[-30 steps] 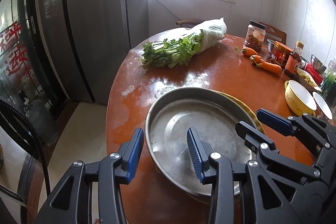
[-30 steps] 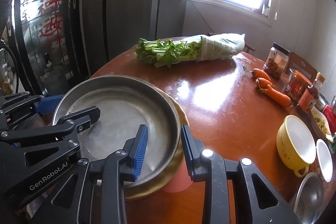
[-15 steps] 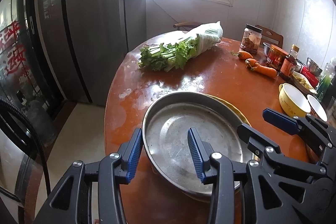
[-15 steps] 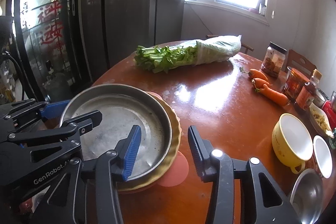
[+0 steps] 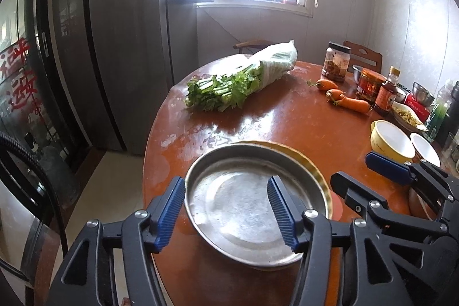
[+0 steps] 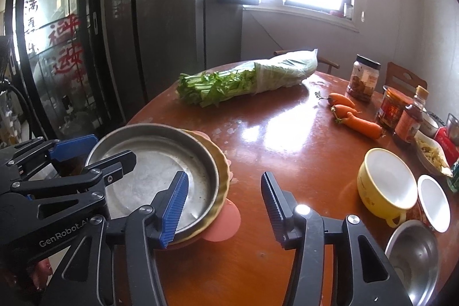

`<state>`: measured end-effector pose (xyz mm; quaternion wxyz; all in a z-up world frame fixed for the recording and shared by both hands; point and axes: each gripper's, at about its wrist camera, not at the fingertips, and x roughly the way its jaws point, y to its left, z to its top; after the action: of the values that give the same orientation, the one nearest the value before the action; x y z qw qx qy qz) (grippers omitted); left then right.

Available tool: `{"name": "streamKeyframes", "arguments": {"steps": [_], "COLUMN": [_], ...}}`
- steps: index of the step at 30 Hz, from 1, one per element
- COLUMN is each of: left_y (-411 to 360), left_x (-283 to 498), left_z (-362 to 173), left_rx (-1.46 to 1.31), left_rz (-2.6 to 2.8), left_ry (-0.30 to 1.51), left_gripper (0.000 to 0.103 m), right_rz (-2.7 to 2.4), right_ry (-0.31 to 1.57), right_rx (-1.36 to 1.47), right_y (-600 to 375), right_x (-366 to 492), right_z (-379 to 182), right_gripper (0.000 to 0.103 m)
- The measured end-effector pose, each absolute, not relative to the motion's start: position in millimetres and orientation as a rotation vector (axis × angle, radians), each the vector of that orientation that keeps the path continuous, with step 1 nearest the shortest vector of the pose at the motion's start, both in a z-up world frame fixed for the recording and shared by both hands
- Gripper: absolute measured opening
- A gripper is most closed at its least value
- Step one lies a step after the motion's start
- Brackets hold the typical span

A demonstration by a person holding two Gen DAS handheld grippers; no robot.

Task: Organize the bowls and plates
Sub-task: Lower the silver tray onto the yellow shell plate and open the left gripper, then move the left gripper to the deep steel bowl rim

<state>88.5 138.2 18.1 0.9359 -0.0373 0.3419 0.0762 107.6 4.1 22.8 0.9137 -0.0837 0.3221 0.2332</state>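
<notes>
A round metal pan [image 5: 246,208] rests on a yellow plate [image 5: 312,165], which sits on a pink plate [image 6: 226,222] at the table's near left edge. My left gripper [image 5: 226,214] straddles the pan's left rim; its jaws are opening and the blue pads stand clear of the metal. My right gripper [image 6: 225,208] spans the stack's right edge, also opening, with neither pad touching. Each gripper shows in the other's view: the right gripper [image 5: 370,177] and the left gripper [image 6: 97,154]. To the right stand a yellow bowl [image 6: 387,185], a small white bowl [image 6: 433,200] and a metal bowl [image 6: 413,254].
On the round brown table [image 6: 287,139] lie bagged celery [image 6: 243,82] at the back and carrots [image 6: 358,122] right of centre. Jars and bottles [image 6: 401,113] crowd the far right edge. A dark fridge [image 6: 100,33] stands left of the table, and a chair [image 6: 404,79] behind it.
Both grippers have widened their jaws and drawn back and up a little from the stack. The pan stays in place on the plates.
</notes>
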Motion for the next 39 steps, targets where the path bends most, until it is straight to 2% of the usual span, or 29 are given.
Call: {"name": "streamKeyframes", "arguments": {"steps": [9,23,29,39], "left_y": [125,89,61,19], "left_x": [83,70,70,69], "left_z": [27,52,63,77], "left_rx": [-0.063,-0.055,-0.031,0.003], "left_rz": [0.144,0.078,0.038,-0.003], "left_ry": [0.684,0.621,0.606,0.596], "left_gripper": [0.063,0.076,0.078,0.078], "right_rz": [0.464,0.399,0.331,0.236], "right_ry": [0.642,0.570,0.526,0.504], "right_rx": [-0.146,-0.079,-0.026,0.033], "right_y": [-12,-65,-106,-167], "right_x": [99,79,71,56], "right_z": [33,65,81,90], "right_gripper": [0.059,0.068,0.073,0.074]}}
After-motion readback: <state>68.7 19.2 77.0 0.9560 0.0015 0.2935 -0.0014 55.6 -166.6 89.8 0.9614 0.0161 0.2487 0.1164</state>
